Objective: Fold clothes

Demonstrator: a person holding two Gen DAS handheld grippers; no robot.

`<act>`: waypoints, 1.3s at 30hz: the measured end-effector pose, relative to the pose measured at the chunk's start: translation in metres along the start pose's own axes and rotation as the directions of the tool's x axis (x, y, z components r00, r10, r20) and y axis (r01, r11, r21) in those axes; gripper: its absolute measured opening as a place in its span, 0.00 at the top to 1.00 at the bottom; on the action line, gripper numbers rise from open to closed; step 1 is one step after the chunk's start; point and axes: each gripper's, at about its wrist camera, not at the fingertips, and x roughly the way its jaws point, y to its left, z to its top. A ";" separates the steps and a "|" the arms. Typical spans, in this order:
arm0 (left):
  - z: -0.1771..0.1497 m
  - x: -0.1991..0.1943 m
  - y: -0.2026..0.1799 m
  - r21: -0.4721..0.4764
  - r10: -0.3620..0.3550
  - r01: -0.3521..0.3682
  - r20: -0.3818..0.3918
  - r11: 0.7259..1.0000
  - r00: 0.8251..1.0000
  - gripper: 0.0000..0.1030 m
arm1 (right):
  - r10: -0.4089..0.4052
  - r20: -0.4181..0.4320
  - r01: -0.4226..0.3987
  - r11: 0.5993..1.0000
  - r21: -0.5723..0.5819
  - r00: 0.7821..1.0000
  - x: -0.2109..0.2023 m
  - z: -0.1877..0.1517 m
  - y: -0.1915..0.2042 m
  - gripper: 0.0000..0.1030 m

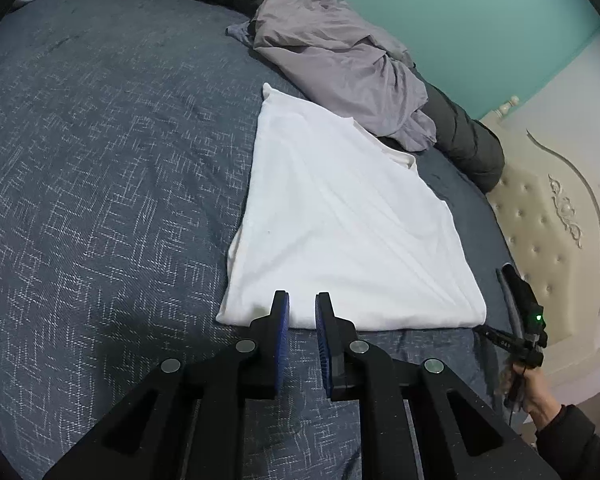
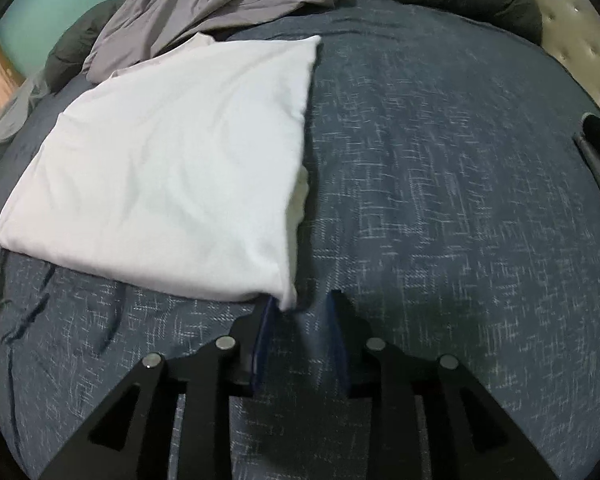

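Observation:
A white shirt (image 1: pixel 340 220) lies folded flat on the dark blue bedspread (image 1: pixel 100 160). In the left wrist view my left gripper (image 1: pixel 302 306) hovers at the shirt's near edge, close to its left corner. Its blue pads (image 1: pixel 284 320) stand a little apart with nothing pinched, so it is open. In the right wrist view the white shirt (image 2: pixel 172 160) fills the left half. My right gripper (image 2: pixel 304 302) is open at the shirt's near right corner. That corner lies loose just inside the left finger (image 2: pixel 266 320). The right gripper (image 1: pixel 520 320) also shows at the far right, held by a hand (image 1: pixel 534 392).
A crumpled grey garment (image 1: pixel 340 52) lies just beyond the white shirt, touching its far edge. A dark green quilted roll (image 1: pixel 468 148) runs along the bed's far side. A cream tufted headboard (image 1: pixel 552 220) stands to the right, before a teal wall (image 1: pixel 460 20). Bare bedspread (image 2: pixel 440 160) spreads right of the shirt.

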 end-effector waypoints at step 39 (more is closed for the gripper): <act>-0.001 -0.007 -0.002 -0.042 0.001 -0.002 -0.003 0.999 1.000 0.58 | 0.072 0.178 -0.104 0.979 0.173 0.981 -0.041 -0.004 -0.013 0.98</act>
